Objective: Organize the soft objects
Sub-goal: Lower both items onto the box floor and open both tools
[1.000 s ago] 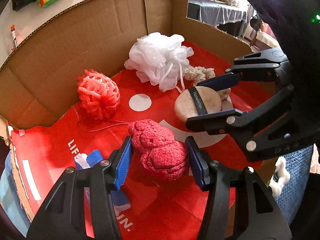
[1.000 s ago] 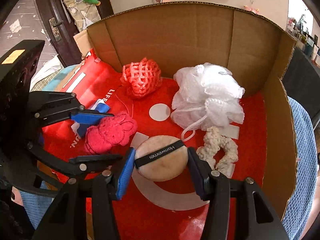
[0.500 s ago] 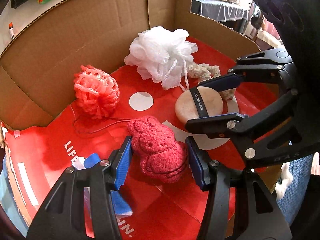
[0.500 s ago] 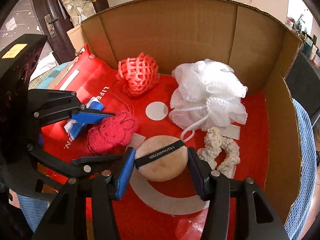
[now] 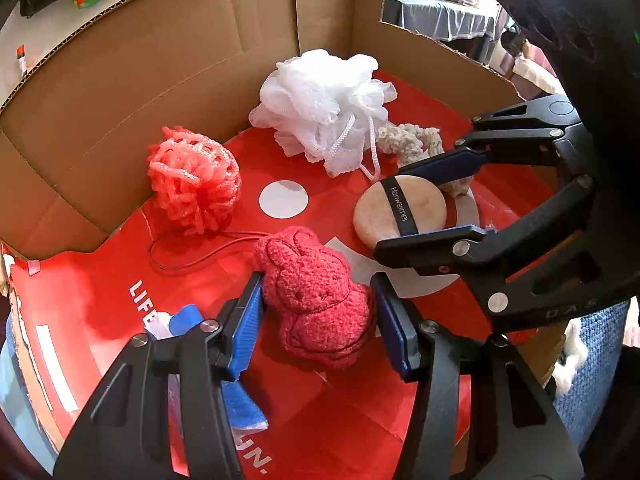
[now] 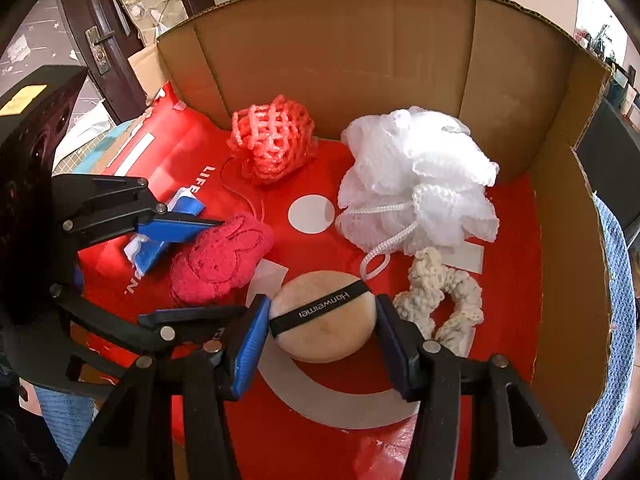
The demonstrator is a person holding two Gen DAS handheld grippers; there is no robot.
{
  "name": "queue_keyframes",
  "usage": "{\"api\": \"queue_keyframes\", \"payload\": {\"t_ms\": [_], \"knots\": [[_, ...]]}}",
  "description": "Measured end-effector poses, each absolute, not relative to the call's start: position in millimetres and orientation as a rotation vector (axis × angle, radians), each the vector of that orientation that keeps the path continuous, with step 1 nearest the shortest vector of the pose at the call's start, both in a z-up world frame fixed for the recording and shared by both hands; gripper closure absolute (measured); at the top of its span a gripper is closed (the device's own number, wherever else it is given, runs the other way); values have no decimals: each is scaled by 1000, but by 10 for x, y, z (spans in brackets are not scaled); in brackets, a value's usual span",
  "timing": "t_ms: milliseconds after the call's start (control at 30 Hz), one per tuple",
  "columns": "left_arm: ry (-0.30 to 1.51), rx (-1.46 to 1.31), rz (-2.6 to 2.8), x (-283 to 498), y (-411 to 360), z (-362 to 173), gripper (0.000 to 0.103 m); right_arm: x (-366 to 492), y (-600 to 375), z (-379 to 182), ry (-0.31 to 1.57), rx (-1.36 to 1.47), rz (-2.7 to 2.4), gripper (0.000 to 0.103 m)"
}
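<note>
A red bunny-shaped sponge [image 5: 316, 300] sits between the blue pads of my left gripper [image 5: 316, 280], which is shut on it low over the red box floor. My right gripper [image 6: 322, 302] is shut on a round beige powder puff [image 6: 324, 332] with a black band. In the left wrist view the right gripper [image 5: 394, 208] reaches in from the right, holding the puff [image 5: 416, 204]. The right wrist view shows the left gripper [image 6: 228, 266] at the left with the bunny sponge [image 6: 216, 268].
A white mesh loofah [image 6: 416, 184], a pink net ball [image 6: 272, 144] and a cream knitted scrunchie [image 6: 444, 300] lie inside the cardboard box [image 6: 340, 48] on its red liner [image 5: 100, 300]. A blue and white cloth [image 5: 184, 318] lies by the left gripper. Box walls stand behind and right.
Both grippers keep the same hold. The views have shifted only slightly, and the loose objects lie where they were.
</note>
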State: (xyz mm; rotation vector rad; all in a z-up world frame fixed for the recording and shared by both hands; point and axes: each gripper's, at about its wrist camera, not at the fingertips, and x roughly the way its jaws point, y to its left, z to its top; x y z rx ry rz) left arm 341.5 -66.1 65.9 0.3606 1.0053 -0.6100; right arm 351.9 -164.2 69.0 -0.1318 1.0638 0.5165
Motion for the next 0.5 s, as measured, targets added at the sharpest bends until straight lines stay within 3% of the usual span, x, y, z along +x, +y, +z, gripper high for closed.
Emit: {"api": "queue_keyframes", "payload": {"t_ms": [500], "knots": [[1015, 350, -607, 3420, -671, 631, 49, 3563, -1589, 635, 1087, -129, 509, 45]]}}
